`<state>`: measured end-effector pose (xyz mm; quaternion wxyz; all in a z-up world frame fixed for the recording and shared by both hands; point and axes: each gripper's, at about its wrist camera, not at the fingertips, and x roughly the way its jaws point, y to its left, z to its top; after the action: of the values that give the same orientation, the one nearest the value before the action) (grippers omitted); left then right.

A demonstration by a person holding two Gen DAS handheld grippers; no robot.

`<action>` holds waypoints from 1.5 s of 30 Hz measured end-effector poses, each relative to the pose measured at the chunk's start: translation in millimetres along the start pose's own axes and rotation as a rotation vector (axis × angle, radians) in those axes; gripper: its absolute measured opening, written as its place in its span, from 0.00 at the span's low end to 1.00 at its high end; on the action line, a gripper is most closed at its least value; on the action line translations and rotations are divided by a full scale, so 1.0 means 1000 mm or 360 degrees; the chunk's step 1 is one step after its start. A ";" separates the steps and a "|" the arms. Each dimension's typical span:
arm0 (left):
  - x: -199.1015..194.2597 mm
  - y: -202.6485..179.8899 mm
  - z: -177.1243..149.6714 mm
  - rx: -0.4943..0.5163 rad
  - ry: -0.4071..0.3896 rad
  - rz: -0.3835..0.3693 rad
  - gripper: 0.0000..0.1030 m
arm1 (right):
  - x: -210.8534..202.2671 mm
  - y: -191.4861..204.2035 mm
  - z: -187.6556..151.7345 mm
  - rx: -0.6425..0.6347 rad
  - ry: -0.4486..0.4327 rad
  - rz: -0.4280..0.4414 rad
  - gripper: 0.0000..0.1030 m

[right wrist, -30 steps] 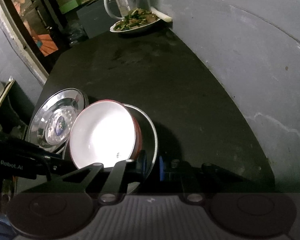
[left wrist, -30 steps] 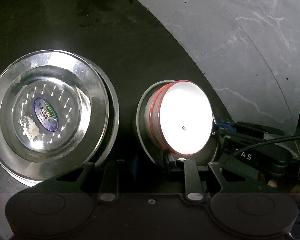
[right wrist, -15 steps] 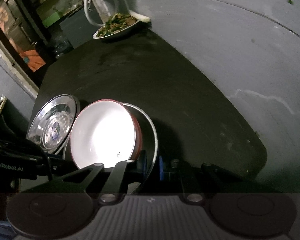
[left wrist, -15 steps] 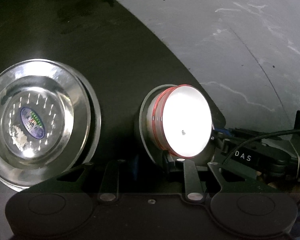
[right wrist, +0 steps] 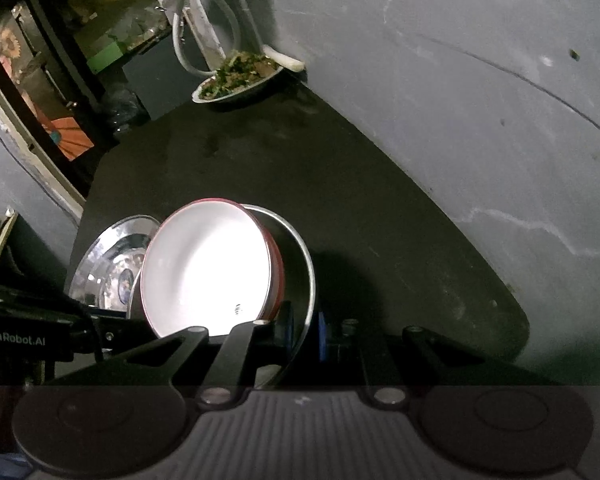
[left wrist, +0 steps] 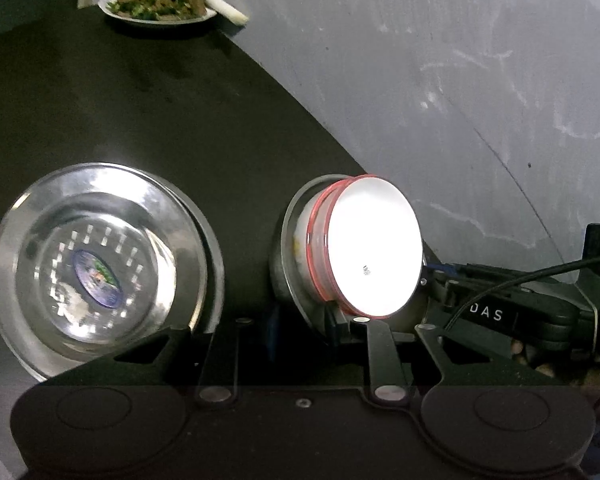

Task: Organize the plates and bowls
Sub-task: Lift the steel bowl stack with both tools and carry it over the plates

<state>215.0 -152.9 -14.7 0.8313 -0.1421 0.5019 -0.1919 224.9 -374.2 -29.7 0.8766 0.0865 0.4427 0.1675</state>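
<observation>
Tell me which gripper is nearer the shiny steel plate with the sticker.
Left. The left gripper sits just beside the steel plate; the right gripper grips the bowl stack from its far side.

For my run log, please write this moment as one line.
right gripper: shut on bowl stack | left gripper: grip unclear | bowl stack: tilted | steel plate: on table
</observation>
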 end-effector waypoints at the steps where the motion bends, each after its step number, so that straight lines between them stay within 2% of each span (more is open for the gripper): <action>1: -0.003 0.002 0.000 -0.0006 -0.0014 0.0005 0.24 | 0.001 0.002 0.002 -0.0004 -0.0003 0.0009 0.13; 8: -0.026 0.017 -0.003 -0.0080 -0.0095 0.0049 0.24 | 0.004 0.020 0.015 -0.0046 -0.0025 0.0094 0.13; 25: -0.056 0.052 -0.013 -0.0291 -0.0197 0.0181 0.23 | 0.029 0.065 0.038 -0.0216 0.0012 0.0250 0.13; 36: -0.083 0.088 -0.029 -0.0471 -0.0253 0.0316 0.23 | 0.060 0.109 0.049 -0.0345 0.0059 0.0396 0.13; 45: -0.087 0.107 -0.036 -0.0597 -0.0266 0.0378 0.23 | 0.084 0.138 0.050 -0.0436 0.0122 0.0480 0.13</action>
<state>165.4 -19.4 -9.3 0.8458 -0.2494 0.4713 0.0163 281.1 -215.0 -21.1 0.8276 0.0252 0.4310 0.3586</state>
